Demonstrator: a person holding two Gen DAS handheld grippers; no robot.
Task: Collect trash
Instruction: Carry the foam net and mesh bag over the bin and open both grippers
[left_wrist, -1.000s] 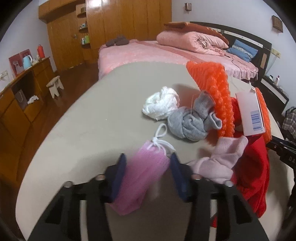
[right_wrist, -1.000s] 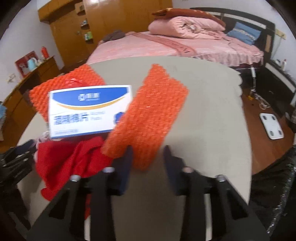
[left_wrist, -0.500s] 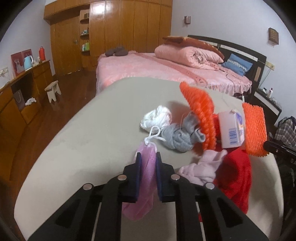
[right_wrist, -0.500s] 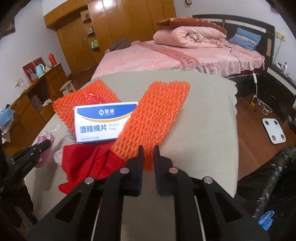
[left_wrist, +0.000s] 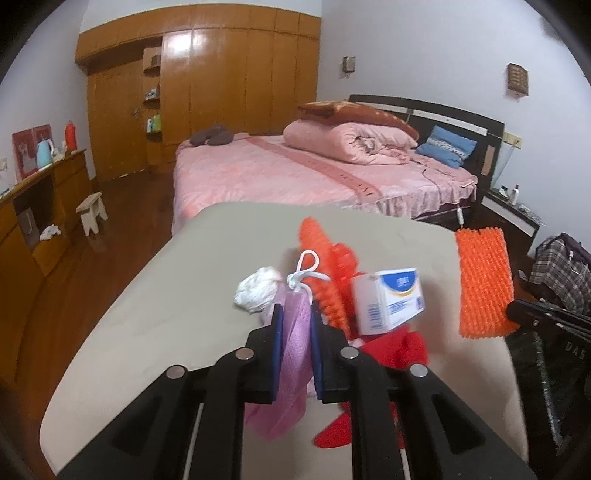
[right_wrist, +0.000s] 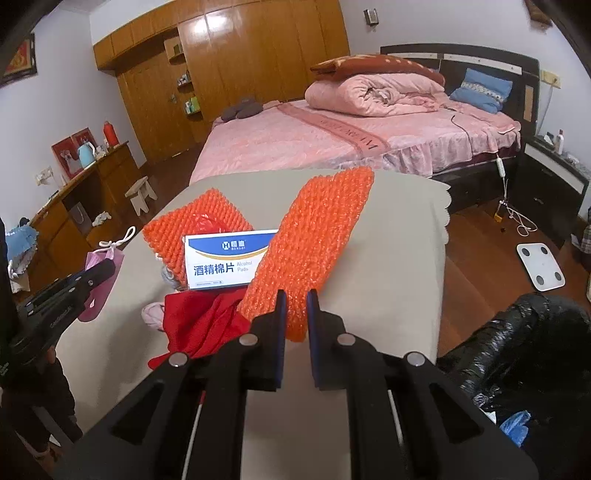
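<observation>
**Both grippers holding trash above the tabletop**

Your left gripper (left_wrist: 297, 325) has its jaws pinching a pink face mask (left_wrist: 293, 354), which hangs lifted over the beige tabletop (left_wrist: 147, 332), its white ear loops (left_wrist: 306, 271) sticking up past the fingertips. Your right gripper (right_wrist: 295, 310) has its jaws pressed onto the near end of an orange foam net (right_wrist: 317, 240); from the left camera the net hangs clear of the tabletop. On the tabletop between them lie a second orange net (right_wrist: 195, 218), a box of alcohol pads (right_wrist: 225, 262) leaning on it, a red cloth (right_wrist: 199, 321), and a wad of white tissue (left_wrist: 256, 290). A black bag (right_wrist: 517, 350) sits on the floor to the right.
</observation>
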